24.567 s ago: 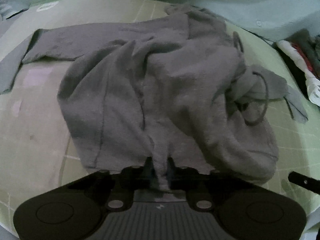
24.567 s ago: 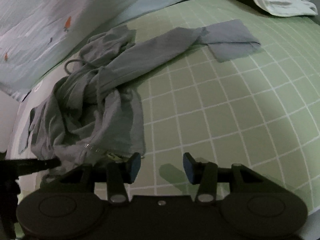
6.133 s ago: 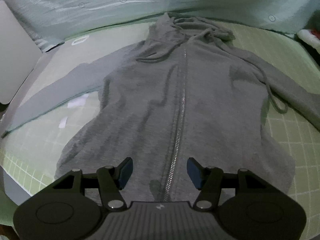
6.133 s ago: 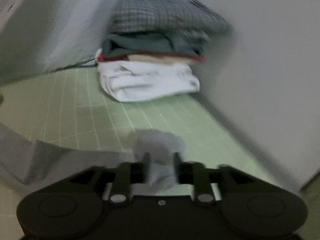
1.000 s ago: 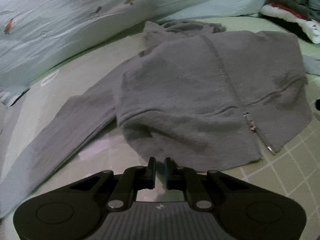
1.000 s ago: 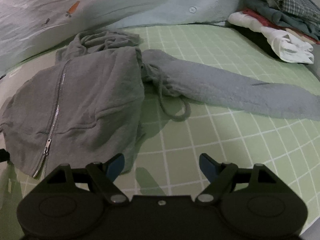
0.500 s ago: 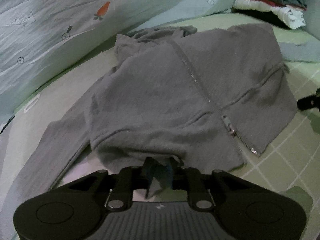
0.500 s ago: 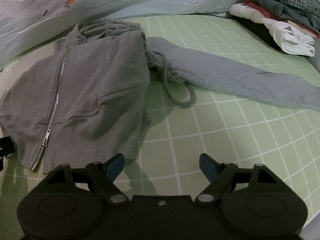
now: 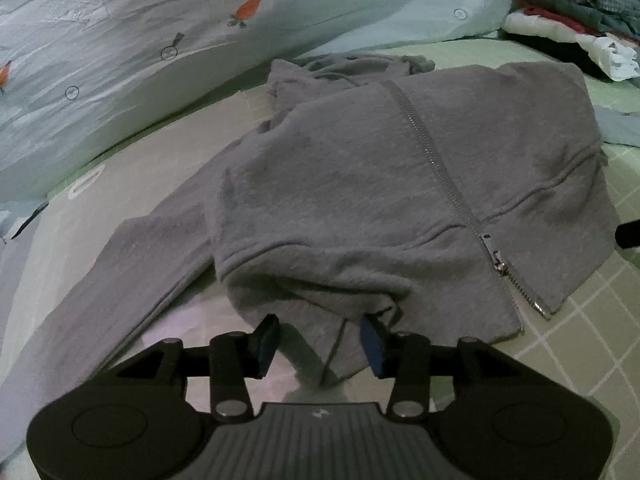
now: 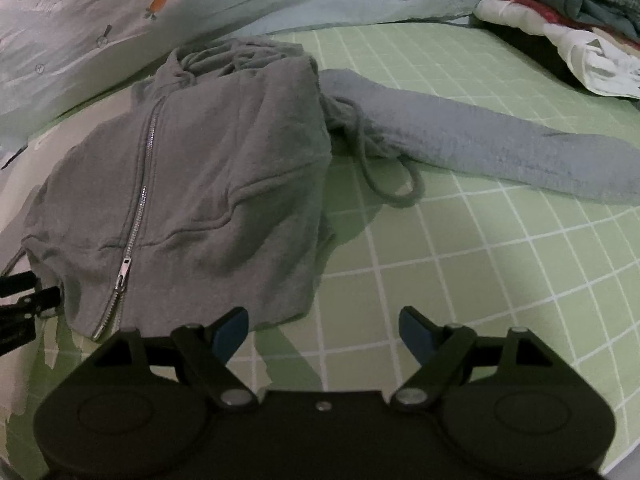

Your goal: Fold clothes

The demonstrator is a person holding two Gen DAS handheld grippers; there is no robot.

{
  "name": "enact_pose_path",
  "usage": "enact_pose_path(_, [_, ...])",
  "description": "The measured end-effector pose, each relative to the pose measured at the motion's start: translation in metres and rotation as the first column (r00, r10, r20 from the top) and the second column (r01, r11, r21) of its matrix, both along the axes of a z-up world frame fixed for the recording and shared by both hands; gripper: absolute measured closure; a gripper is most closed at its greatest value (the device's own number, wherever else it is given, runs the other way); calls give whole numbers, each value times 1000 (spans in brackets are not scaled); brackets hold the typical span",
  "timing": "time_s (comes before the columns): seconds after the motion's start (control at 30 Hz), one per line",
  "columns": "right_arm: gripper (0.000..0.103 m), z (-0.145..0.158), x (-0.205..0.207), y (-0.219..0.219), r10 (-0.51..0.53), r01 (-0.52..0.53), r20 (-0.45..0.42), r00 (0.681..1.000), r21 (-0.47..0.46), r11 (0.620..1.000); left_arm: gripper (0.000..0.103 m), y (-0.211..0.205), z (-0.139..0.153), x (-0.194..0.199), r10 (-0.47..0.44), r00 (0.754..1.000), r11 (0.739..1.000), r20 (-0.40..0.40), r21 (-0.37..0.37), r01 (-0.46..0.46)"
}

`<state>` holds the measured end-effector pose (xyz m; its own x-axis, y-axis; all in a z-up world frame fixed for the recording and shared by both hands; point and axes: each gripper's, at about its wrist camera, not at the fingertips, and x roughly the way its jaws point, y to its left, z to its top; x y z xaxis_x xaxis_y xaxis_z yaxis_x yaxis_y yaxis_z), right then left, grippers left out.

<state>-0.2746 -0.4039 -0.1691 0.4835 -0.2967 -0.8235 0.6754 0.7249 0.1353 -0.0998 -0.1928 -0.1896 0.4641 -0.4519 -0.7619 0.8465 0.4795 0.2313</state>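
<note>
The grey zip hoodie (image 9: 400,200) lies on the bed's green grid mat (image 10: 480,280), body doubled up, both sleeves spread out. It looks soft and floppy; the thick hem seems the best hold. The left claw (image 9: 318,338) stands apart around the hem fabric, and the right claw (image 10: 324,330) stands wide apart.
</note>
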Motion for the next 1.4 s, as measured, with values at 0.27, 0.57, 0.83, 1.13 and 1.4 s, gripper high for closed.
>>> enact_pose_path(0.27, [20, 2, -5, -2, -19, 19, 6, 1000, 5, 1000, 98, -1, -1, 1, -25, 999, 1000, -42, -7, 25])
enact_pose_path(0.57, [18, -2, 0, 2, 4, -4, -14, 1000, -11, 1000, 103, 64, 30, 5, 192, 975, 968, -114, -142, -208])
enact_pose_path(0.83, [15, -2, 7, 3, 22, -22, -9, 1000, -9, 1000, 103, 123, 37, 22, 407, 879, 868, -247, -194, -457])
enact_pose_path(1.13, [21, 4, 7, -1, -6, 6, 33, 999, -8, 1000, 78, 70, 37, 11, 254, 949, 940, -187, -184, -288])
enact_pose_path(1.4, [21, 2, -2, 3, -28, 19, -62, 998, -136, 990, 74, 37, 19, 17, 230, 957, 967, -178, -69, -245])
